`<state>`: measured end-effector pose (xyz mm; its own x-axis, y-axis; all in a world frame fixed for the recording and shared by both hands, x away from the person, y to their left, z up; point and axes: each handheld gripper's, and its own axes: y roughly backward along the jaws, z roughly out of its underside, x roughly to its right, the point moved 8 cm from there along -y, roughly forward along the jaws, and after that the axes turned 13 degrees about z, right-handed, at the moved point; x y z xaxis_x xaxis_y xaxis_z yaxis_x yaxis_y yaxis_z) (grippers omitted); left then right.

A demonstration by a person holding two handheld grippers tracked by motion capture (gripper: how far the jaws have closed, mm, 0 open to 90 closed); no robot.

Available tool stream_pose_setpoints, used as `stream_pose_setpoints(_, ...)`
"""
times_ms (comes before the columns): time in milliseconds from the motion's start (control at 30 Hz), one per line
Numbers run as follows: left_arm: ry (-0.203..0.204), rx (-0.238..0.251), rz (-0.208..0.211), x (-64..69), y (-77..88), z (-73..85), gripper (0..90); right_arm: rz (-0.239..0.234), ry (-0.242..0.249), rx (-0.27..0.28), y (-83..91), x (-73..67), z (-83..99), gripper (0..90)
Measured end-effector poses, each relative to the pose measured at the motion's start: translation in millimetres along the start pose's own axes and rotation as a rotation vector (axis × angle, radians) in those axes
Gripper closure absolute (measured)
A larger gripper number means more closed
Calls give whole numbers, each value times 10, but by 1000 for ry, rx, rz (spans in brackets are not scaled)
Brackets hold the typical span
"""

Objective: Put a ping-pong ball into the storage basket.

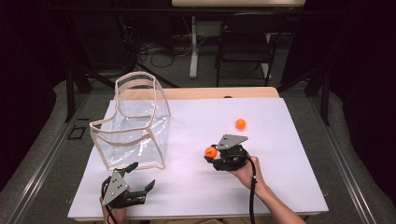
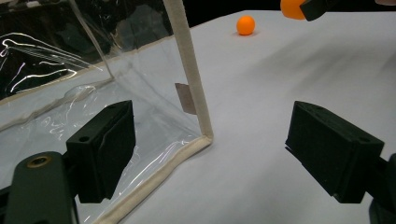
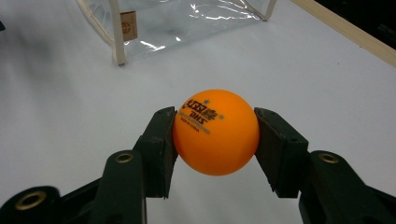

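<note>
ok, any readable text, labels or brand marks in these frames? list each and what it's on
"MADE IN CHINA": small black line on the held orange ball, printed upside down in the right gripper view.
Larger logo with stars above it on the same ball: too stylised and inverted to read.
Small tan tag on the clear bag: print too small to read.
The loose orange ball: no visible marking.

Dark room, black chair [image 1: 243,44] behind white table [image 1: 289,140]

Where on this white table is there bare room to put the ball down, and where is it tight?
Free: the wide strip between the clear bag and the right hand-held gripper holding an orange ball; also the white table's right side, past the loose orange ball. Crowded: the near-left corner, where the left hand-held gripper sits close to the bag.
</note>
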<state>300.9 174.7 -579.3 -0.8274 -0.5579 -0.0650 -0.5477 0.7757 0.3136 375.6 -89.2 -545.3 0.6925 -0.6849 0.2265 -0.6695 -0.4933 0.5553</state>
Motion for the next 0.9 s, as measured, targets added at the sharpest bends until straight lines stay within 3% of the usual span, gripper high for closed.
stream_pose_setpoints(900,2,2,-7,-9,18,5,157,-18,19,40,-87,-32,-307,506)
